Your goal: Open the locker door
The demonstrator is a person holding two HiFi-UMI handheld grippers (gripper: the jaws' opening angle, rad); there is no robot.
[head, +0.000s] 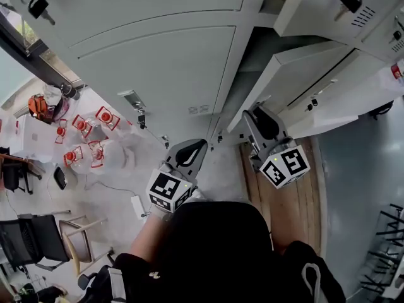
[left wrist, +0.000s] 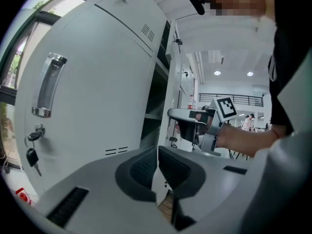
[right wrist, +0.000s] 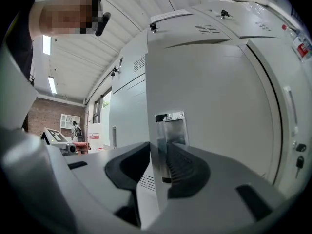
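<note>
A row of pale grey lockers fills the top of the head view. One locker door stands swung out toward me, and my right gripper is shut on its free edge. In the right gripper view the door passes between the shut jaws, just below its metal latch plate. My left gripper hangs in front of the closed lockers, shut on nothing. It faces a closed door with a chrome handle, and the right gripper shows beyond it.
Keys hang from locks. Below the open door lies a wooden floor strip. Wrapped bottles with red caps and chairs stand on the floor at left. My dark torso fills the bottom.
</note>
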